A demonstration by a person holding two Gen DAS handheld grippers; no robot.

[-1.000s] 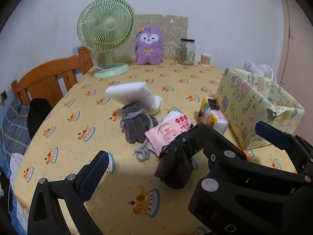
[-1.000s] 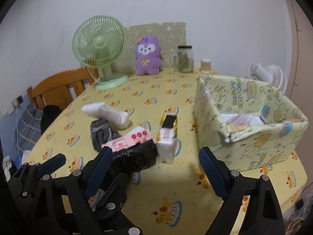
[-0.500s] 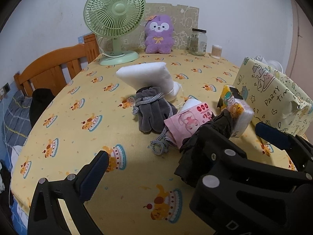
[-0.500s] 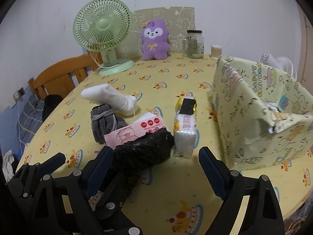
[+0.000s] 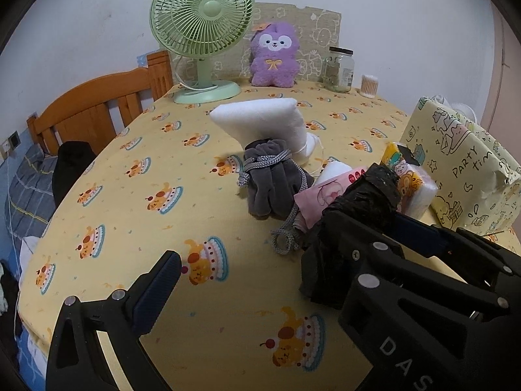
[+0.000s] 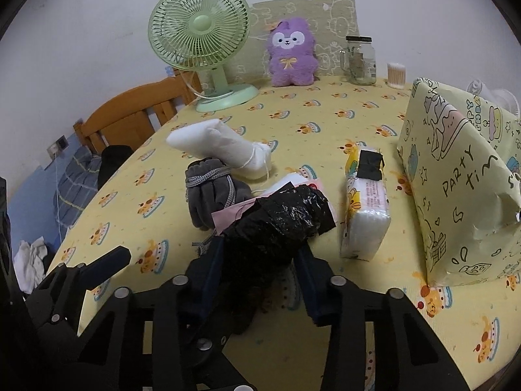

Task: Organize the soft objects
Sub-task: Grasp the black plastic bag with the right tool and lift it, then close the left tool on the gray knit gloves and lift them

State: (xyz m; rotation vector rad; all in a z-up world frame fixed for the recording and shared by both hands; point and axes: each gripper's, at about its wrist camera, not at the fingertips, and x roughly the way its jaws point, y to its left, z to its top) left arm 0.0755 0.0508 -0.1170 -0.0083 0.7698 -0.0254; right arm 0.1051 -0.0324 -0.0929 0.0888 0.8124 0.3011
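- Right gripper [image 6: 257, 268], low in the middle of its own view, is closing its jaws on the near end of the black plastic-wrapped bundle [image 6: 280, 221]; both blue pads sit against the crinkled wrap, so it looks gripped, or very nearly so.
- Left gripper [image 6: 107, 262] shows at the lower left of the right wrist view with nothing between its fingers; in its own view one finger [image 5: 156, 288] stands well apart from the bundle, and the far finger is hidden behind the other tool, so it looks spread wide and idle.
- That bundle lies on the yellow cake-print tablecloth [image 5: 130, 202], its far end resting over a pink packet [image 5: 320, 192] and close to a grey drawstring pouch [image 5: 270, 176].
- A white rolled cloth [image 6: 221, 150] sits behind the pouch, and a pack of tissues [image 6: 364, 208] stands just right of the bundle.
- My guess is that the patterned paper box [image 6: 462, 195] at the right edge is where the soft things are meant to go.
- To do this well, I would let the jaws finish squeezing before lifting, since slick plastic over a soft filling may slip or sag.
- Lifting straight up first should keep the bundle from dragging the pink packet or snagging the pouch's grey cord [image 5: 286, 234], which trails right beside it.
- Keeping clear of the tissue pack matters too; it stands on edge and looks easy to topple.
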